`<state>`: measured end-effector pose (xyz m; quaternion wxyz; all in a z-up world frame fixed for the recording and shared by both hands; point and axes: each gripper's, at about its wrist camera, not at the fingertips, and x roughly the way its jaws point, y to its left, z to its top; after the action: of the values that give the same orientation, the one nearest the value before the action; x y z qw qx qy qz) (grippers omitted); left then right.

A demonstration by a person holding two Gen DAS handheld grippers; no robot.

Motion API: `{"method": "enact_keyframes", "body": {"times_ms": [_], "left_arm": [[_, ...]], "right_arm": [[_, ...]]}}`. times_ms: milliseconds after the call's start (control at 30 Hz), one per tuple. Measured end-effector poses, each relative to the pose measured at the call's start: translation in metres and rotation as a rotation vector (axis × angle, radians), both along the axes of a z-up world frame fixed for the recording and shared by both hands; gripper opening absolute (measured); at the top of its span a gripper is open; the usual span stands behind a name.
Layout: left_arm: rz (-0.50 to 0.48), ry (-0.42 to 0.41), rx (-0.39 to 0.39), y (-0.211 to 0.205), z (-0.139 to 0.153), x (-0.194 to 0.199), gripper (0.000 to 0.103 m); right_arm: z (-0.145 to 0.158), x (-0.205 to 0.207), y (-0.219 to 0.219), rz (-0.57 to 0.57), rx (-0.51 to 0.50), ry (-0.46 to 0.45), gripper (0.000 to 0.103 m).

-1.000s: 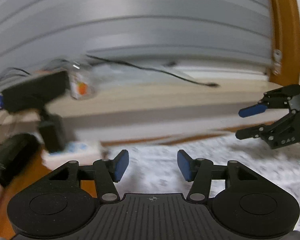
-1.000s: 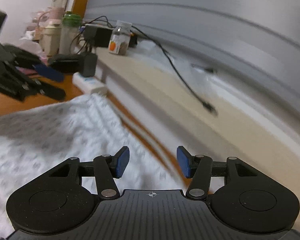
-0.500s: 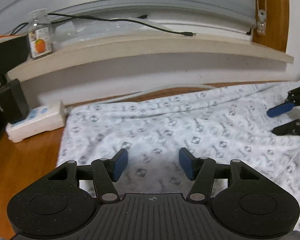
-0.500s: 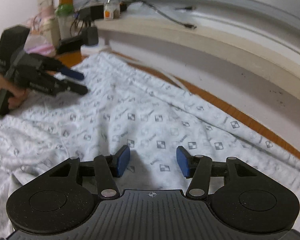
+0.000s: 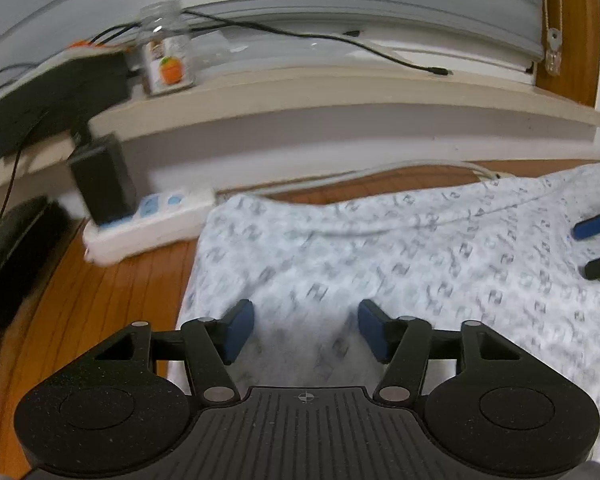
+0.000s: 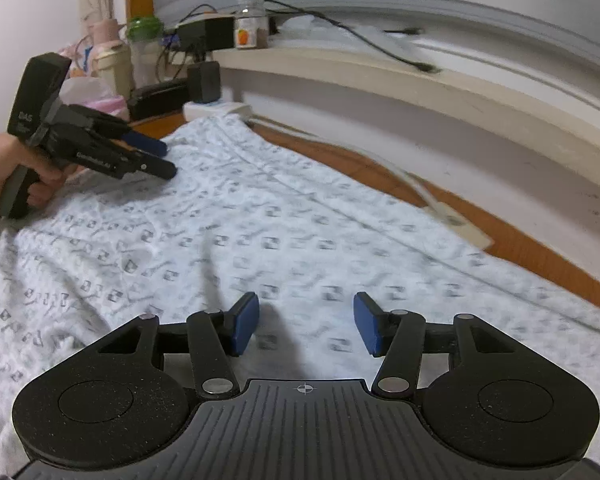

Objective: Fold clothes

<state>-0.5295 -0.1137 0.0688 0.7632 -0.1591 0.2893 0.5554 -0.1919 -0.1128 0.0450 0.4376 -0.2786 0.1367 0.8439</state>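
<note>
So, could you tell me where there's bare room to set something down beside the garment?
Bare wood floor lies left of the patterned garment, in front of the white power strip. A narrow floor strip runs between garment and wall. The ledge end near the jar is crowded with cables.

Hovered right gripper (image 6: pixel 306 322) jaws apart over patterned cloth (image 6: pixel 260 232); left gripper (image 6: pixel 162 158) open near far corner.
</note>
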Motion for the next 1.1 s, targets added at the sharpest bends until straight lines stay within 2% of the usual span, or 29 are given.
{"method": "enact_keyframes", "body": {"times_ms": [167, 333, 367, 400, 433, 467, 567, 633, 800, 900, 967, 1000, 1100], "left_arm": [[-0.144, 0.041, 0.013, 0.035, 0.012, 0.053, 0.06], [-0.284, 0.046, -0.061, 0.071, 0.0, 0.095, 0.045], [-0.3, 0.039, -0.063, 0.074, -0.002, 0.098, 0.037], [-0.314, 0.028, -0.069, 0.077, -0.003, 0.099, 0.017], [-0.318, 0.01, -0.082, 0.08, -0.003, 0.099, 0.004], [-0.295, 0.0, -0.077, 0.081, 0.0, 0.097, 0.002], [-0.158, -0.021, 0.018, 0.084, 0.013, 0.086, 0.001], [-0.087, -0.009, 0.045, 0.085, 0.017, 0.085, 0.0], [-0.065, 0.019, 0.039, 0.077, 0.014, 0.102, 0.023], [-0.105, -0.015, 0.067, 0.066, 0.018, 0.128, 0.065], [-0.154, -0.045, 0.07, 0.06, 0.019, 0.153, 0.074], [-0.182, -0.057, 0.065, 0.057, 0.019, 0.166, 0.075], [-0.274, -0.083, 0.038, 0.054, 0.015, 0.212, 0.079]], "right_arm": [[-0.003, 0.044, -0.001, -0.087, 0.015, -0.07, 0.053], [-0.012, 0.091, 0.0, -0.171, -0.027, 0.023, 0.054], [-0.013, 0.096, -0.001, -0.17, -0.023, 0.035, 0.054], [-0.015, 0.098, -0.003, -0.161, -0.012, 0.037, 0.055], [-0.016, 0.099, -0.005, -0.154, -0.003, 0.036, 0.056], [-0.017, 0.099, -0.006, -0.15, 0.0, 0.037, 0.057], [-0.016, 0.097, -0.006, -0.14, -0.001, 0.036, 0.059], [-0.016, 0.097, -0.008, -0.133, -0.003, 0.039, 0.06], [-0.016, 0.097, -0.009, -0.119, -0.009, 0.048, 0.065], [-0.012, 0.109, -0.006, -0.138, -0.026, 0.078, 0.063], [-0.001, 0.13, -0.011, -0.191, 0.008, 0.079, 0.063], [0.002, 0.145, -0.014, -0.22, 0.02, 0.082, 0.061], [0.006, 0.204, -0.029, -0.344, 0.03, 0.09, 0.048]]}}
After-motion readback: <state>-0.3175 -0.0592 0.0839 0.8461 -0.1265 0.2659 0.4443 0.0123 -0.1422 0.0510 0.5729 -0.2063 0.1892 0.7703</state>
